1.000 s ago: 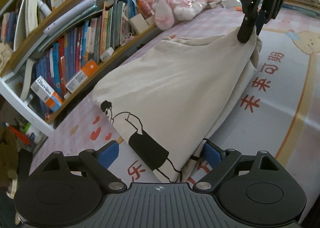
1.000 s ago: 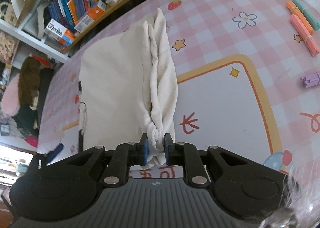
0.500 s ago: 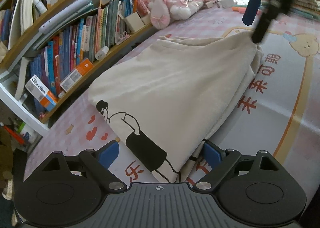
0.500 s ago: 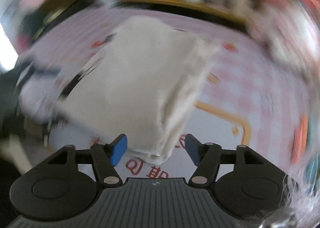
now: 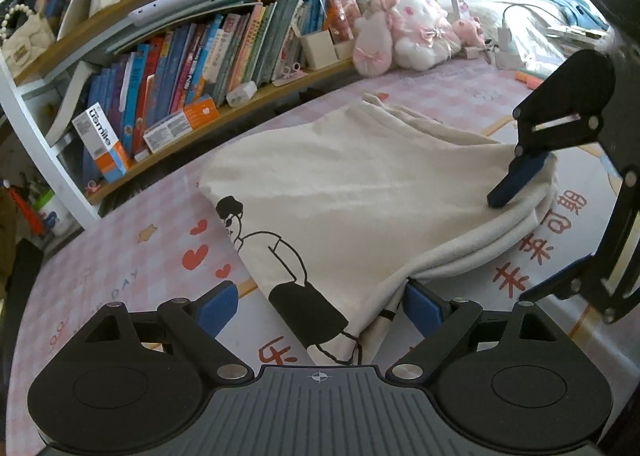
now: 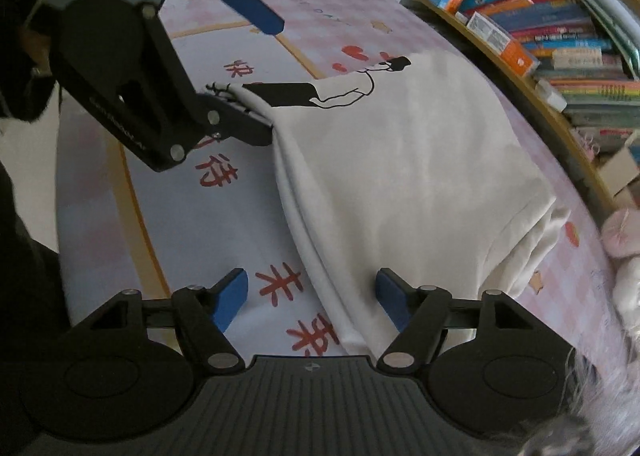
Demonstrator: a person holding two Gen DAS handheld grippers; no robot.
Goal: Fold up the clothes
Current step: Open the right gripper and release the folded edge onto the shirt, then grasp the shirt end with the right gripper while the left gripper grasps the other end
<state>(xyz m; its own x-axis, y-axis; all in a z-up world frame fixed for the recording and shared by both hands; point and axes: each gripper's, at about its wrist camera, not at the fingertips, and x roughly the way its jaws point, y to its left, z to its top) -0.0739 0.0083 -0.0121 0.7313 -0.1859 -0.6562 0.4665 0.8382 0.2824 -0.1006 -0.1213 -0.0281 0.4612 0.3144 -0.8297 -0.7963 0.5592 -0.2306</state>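
A pink checked mat (image 5: 132,256) printed with hearts, stars and red characters covers the counter, with a bookshelf (image 5: 168,68) along its far edge.

Left wrist view: books stand in the shelf, with a white and orange box (image 5: 102,144) at its left end and a small open white box (image 5: 318,50) further right. A pink and white plush toy (image 5: 404,36) sits right of the shelf. This view alone shows the plush in full.

The folded cream garment (image 5: 360,192) lies flat on the mat. Its long axis runs from the printed black figure (image 5: 280,264), near the left gripper (image 5: 316,304), toward the plush end.

The left gripper is spread wide, its fingers flanking the figure-end corner without pinching it.

Right wrist view: the layered folded edge (image 6: 308,240) of the garment is visible, running between the two grippers. The right gripper (image 6: 312,296) is spread, straddling that edge; one pad rests on the cloth.
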